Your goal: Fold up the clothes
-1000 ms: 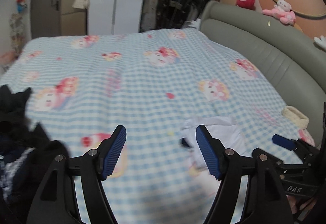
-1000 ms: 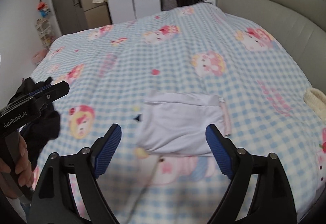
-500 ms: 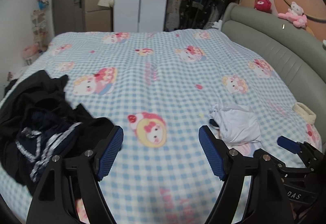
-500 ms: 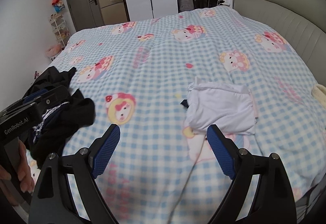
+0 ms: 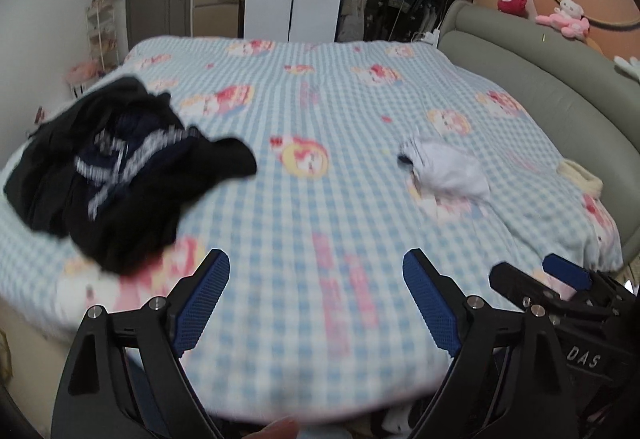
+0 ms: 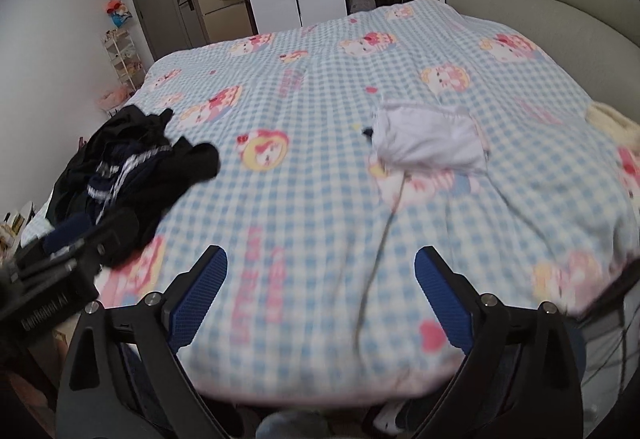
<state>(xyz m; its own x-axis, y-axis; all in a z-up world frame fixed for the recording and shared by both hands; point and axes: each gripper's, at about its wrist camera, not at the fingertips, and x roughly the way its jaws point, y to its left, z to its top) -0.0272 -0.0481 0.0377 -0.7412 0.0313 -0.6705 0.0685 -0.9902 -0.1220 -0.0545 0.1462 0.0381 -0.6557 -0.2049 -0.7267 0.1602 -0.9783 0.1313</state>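
**Desk:** What does the frame show?

**Photographer:** A bedroom, seen from the foot of a bed [image 5: 320, 199] covered in a blue-checked cartoon blanket. Both handheld grippers hang back over the near edge, holding nothing. The left gripper [image 5: 316, 303] has its blue-padded fingers spread wide, and the right gripper [image 6: 320, 299] is spread just as wide.

**Desk:** Where are the clothes?

**Photographer:** In two lots, well apart. A folded white garment [image 6: 430, 137] lies flat on the right half of the blanket, near the grey headboard [image 5: 540, 79]. A rumpled heap of dark clothes [image 5: 116, 167], black with a navy striped piece on top, sits at the left side, close to the edge.

**Desk:** Why that split?

**Photographer:** My reading: the white piece looks finished and parked out of the way, while the dark heap is the unsorted supply. The bare middle of the blanket would serve as working room.

**Desk:** And the grippers' stance?

**Photographer:** Wide and pulled back suggests a pause between garments, with fingers ready for a fresh pinch. The left one sits nearer the heap, so it seems the likelier to reach first.

**Desk:** Anything awkward ahead?

**Photographer:** The heap is tangled, so one pinch may lift several pieces at once. A thin cord [image 6: 384, 231] also trails across the blanket below the white garment and could snag.
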